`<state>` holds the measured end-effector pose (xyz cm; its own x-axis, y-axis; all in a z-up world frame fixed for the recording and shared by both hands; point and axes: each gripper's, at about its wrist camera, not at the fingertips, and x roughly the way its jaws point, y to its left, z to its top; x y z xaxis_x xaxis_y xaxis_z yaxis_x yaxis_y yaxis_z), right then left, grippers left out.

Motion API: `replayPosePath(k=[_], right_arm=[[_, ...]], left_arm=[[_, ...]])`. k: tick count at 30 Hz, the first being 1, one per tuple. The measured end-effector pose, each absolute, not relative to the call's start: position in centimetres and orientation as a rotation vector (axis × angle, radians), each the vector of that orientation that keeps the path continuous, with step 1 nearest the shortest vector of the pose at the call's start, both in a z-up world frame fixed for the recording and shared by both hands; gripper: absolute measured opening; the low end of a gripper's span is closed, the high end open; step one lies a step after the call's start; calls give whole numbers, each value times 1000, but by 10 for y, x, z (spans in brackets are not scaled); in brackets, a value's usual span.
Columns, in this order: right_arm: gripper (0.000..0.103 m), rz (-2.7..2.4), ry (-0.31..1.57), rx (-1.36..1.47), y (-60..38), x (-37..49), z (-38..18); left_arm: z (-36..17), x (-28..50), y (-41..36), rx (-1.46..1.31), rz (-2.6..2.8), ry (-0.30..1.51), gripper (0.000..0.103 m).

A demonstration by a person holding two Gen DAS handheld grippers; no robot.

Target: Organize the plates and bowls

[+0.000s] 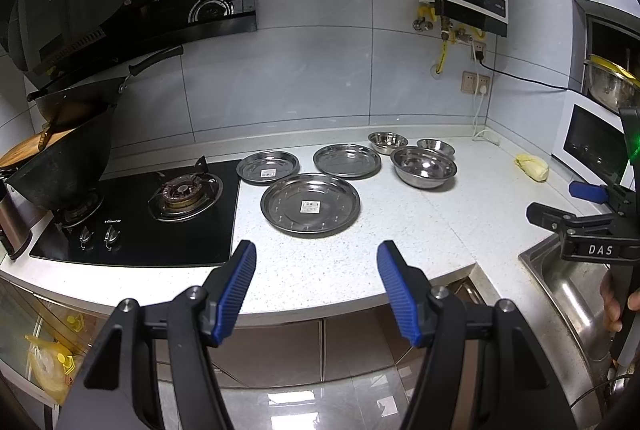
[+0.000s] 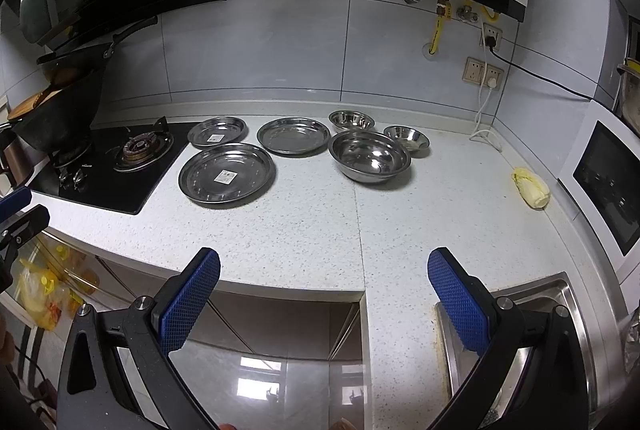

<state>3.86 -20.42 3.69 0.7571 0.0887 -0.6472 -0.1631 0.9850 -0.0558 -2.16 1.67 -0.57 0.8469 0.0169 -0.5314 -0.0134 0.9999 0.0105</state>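
Observation:
Three steel plates lie on the white counter: a large one with a sticker (image 1: 310,205) (image 2: 227,173) in front, a smaller stickered one (image 1: 267,166) (image 2: 217,132) behind it to the left, and a plain one (image 1: 347,160) (image 2: 293,135) to the right. Three steel bowls stand right of them: a large one (image 1: 423,166) (image 2: 369,155) and two small ones (image 1: 387,142) (image 1: 435,147) (image 2: 351,119) (image 2: 406,137). My left gripper (image 1: 316,256) is open and empty, hovering at the counter's front edge. My right gripper (image 2: 324,264) is open and empty, further right near the sink.
A black gas hob (image 1: 136,214) with a wok (image 1: 64,154) sits left of the plates. A steel sink (image 2: 532,314) is at the front right. A yellowish cabbage (image 2: 530,187) lies near a white oven (image 2: 604,186). Plug cords (image 2: 486,110) hang at the back wall.

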Motion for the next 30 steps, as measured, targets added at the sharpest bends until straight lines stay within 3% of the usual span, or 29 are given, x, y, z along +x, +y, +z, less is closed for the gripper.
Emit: replayPosePath(k=[30], right_arm=[[102, 143, 704, -111, -203, 47, 32]], left_arm=[[-14, -14, 27, 1, 25, 577, 62]])
